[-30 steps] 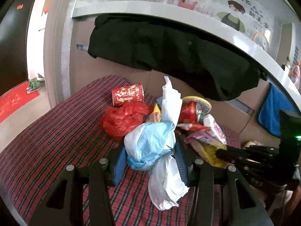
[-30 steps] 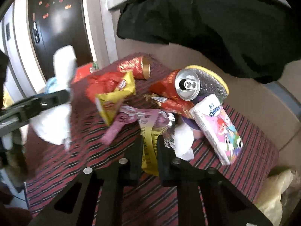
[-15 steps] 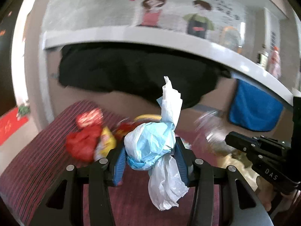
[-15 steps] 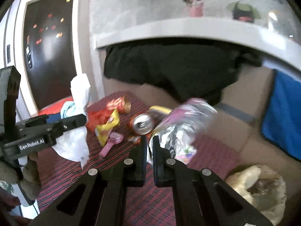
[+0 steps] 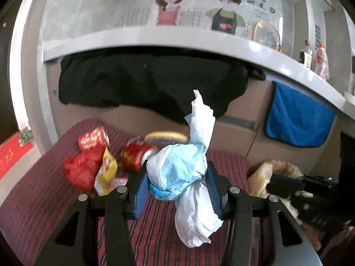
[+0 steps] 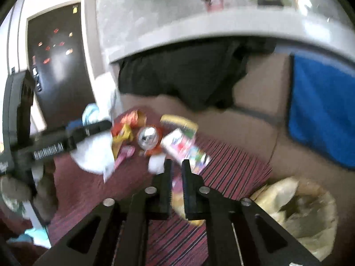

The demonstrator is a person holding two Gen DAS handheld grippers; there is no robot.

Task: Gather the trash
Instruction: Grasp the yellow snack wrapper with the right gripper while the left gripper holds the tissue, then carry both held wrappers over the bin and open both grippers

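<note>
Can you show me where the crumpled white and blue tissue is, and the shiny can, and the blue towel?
Crumpled tissue (image 5: pixel 177 173): left wrist view, on its blue middle bulge.
Shiny can (image 6: pixel 148 136): right wrist view, on its silver top.
Blue towel (image 5: pixel 297 119): left wrist view, on the middle of the cloth.

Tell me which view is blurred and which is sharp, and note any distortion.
Left wrist view: mostly sharp, the white and blue wad in the left gripper crisp, the red can slightly soft. Right wrist view: motion-blurred throughout, the silver can top and trash bag smeared. Both show fisheye bending of the shelf.
</note>
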